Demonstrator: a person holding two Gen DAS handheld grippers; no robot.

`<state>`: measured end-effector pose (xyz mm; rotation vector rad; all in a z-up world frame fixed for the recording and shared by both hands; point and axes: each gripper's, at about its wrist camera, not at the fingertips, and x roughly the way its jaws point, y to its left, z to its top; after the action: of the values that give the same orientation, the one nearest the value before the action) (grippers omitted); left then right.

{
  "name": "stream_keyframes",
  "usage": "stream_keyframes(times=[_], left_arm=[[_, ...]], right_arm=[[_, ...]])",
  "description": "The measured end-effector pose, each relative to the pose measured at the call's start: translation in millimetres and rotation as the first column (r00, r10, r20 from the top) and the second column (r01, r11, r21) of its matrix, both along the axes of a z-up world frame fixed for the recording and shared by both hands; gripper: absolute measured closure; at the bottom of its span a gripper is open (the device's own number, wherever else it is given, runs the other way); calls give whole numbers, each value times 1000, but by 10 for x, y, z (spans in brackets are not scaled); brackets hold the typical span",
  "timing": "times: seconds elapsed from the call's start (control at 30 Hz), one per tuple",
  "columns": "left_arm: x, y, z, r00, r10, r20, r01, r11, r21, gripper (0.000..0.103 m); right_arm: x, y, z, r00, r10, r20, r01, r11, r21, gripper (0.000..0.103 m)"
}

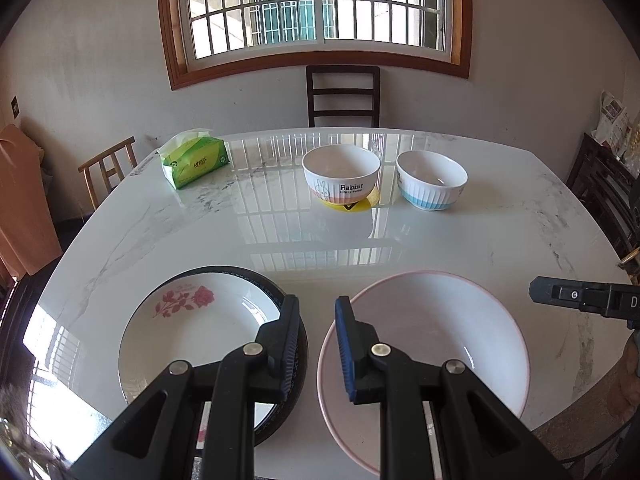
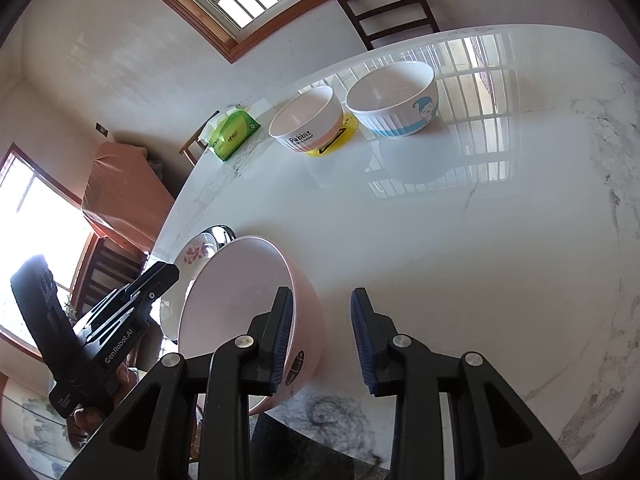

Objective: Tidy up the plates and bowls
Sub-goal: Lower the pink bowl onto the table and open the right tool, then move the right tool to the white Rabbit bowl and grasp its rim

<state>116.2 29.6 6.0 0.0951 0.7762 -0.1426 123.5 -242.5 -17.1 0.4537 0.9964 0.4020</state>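
Observation:
A white plate with a red rose (image 1: 192, 328) lies stacked on a dark-rimmed plate (image 1: 244, 271) at the near left of the marble table (image 1: 280, 236). Beside it on the right sits a pink-rimmed bowl (image 1: 432, 332). My left gripper (image 1: 318, 304) hovers open over the gap between them, with only bare table between its fingers. My right gripper (image 2: 321, 294) is open at the right side of the pink bowl (image 2: 236, 300). Its left finger (image 2: 280, 336) overlaps the rim and its right pad stands apart. In the left wrist view the right gripper (image 1: 538, 294) shows just beside that rim.
A "Rabbit" bowl (image 1: 340, 176) rests on a yellow coaster (image 1: 352, 205) at the far middle, with a blue-striped bowl (image 1: 432, 184) to its right. A green tissue pack (image 1: 196, 162) lies far left. Chairs (image 1: 343, 96) stand around the table. A hand (image 2: 86, 420) holds the left gripper (image 2: 166, 272).

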Motion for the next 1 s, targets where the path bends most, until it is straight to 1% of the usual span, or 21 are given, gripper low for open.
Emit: stream_keyframes(times=[0.17, 0.3, 0.37, 0.43, 0.53, 0.63, 0.77, 0.87, 1.0], left_arm=[[97, -21, 19, 1000, -15, -26, 15, 1000, -6, 84], [217, -23, 30, 997, -30, -65, 28, 999, -25, 84], [314, -3, 45, 994, -36, -102, 30, 998, -60, 84], [452, 39, 64, 988, -47, -150, 30, 993, -113, 84], [668, 105, 103, 976, -49, -212, 10, 983, -182, 84], [867, 139, 144, 965, -43, -257, -14, 976, -219, 84], [1130, 138, 201, 958, -33, -283, -30, 976, -215, 84], [1333, 102, 226, 951, -32, -309, -36, 976, -214, 83], [1652, 91, 243, 941, -50, -335, -37, 968, -248, 83]], right_arm=[[56, -24, 98, 1000, 11, 28, -10, 1000, -8, 73], [132, -32, 144, 999, 21, 33, -21, 1000, -9, 73], [182, -25, 163, 999, 27, 36, -27, 1000, -9, 73], [248, -9, 181, 999, 40, 35, -40, 999, -8, 73], [376, -9, 194, 998, 55, 14, -55, 998, 8, 73], [564, 1, 227, 998, 68, -4, -68, 997, 20, 73], [807, 45, 315, 996, 92, -19, -91, 996, 24, 73], [995, 97, 341, 992, 115, -46, -113, 993, 41, 73], [1277, 169, 340, 986, 136, -101, -127, 988, 86, 74]])
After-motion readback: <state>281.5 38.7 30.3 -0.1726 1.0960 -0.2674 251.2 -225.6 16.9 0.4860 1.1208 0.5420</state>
